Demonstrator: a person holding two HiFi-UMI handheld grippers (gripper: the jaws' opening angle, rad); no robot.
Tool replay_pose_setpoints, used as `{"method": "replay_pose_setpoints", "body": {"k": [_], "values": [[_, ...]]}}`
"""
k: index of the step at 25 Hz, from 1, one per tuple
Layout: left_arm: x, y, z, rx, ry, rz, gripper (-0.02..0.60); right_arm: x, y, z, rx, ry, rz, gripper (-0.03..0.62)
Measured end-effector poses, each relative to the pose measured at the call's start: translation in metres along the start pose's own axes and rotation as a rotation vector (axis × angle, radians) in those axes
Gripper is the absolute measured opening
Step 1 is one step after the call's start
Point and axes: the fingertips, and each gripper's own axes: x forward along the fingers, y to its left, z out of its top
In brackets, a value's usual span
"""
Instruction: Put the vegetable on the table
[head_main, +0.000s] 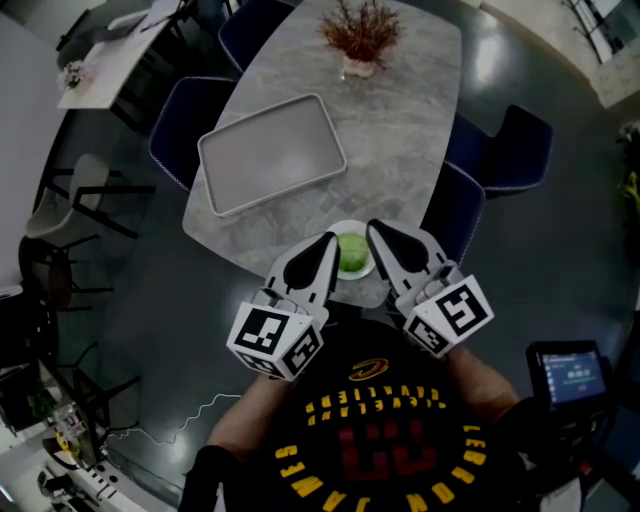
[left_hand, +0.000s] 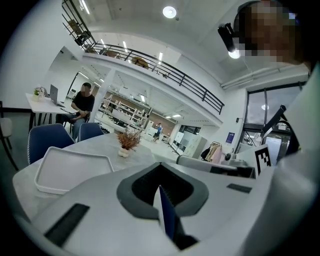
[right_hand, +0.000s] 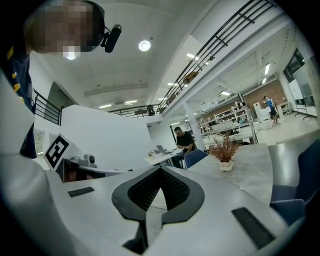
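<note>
1. The fingers (left_hand: 135, 186) of the left gripper (head_main: 328, 243) are pressed together at their tips, with nothing pinched between them.
2. The fingers (right_hand: 181, 192) of the right gripper (head_main: 377, 230) are likewise closed tip to tip and hold nothing.
3. The green vegetable (head_main: 352, 252) lies between the two pairs of fingers, on a white plate (head_main: 365, 271) at the near edge of the counter (head_main: 400, 130). Whether either fingertip touches it cannot be told.
4. Beyond the left fingers, well apart from them, an empty grey tray (head_main: 272, 153) lies flat on the counter.
5. Far beyond the right fingers, a potted dried plant (head_main: 360, 35) stands upright at the far end.
6. Blue chairs (head_main: 515, 150) stand around the counter, on both sides of the fingers.
</note>
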Motion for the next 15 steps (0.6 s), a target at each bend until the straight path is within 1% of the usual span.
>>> {"method": "replay_pose_setpoints", "body": {"k": [9, 15], "values": [[0.005, 0.007, 0.010, -0.015, 0.004, -0.010, 0.000, 0.010, 0.002, 0.008, -0.042, -0.003, -0.009, 0.005], [0.007, 0.018, 0.005, -0.018, 0.014, -0.016, 0.000, 0.016, 0.002, -0.001, -0.029, -0.004, -0.020, 0.005]]}}
